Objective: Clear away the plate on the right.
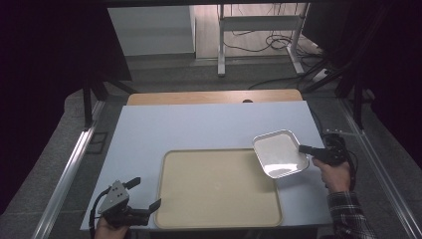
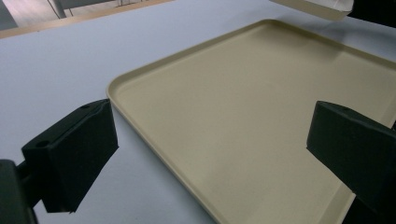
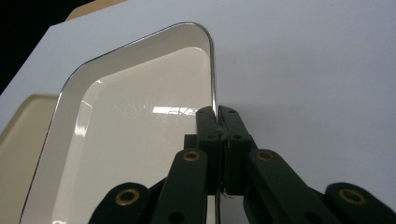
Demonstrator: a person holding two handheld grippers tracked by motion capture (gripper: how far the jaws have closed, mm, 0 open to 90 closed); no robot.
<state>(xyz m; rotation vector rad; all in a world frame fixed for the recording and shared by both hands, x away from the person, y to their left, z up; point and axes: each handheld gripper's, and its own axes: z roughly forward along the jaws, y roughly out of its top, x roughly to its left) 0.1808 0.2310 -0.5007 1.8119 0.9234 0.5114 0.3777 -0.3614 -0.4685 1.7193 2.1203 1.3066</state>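
Two grippers: your right gripper [image 1: 304,149] is clamped on the rim of the white dish [image 1: 278,152], held tilted over the beige tray [image 1: 217,217] corner. It looks stiff, light, slippery; grip the rim. Left gripper [image 1: 148,194] gapes empty.

white dish [image 1: 278,153] | tilted, rim gripped | over beige tray [image 1: 217,188] corner
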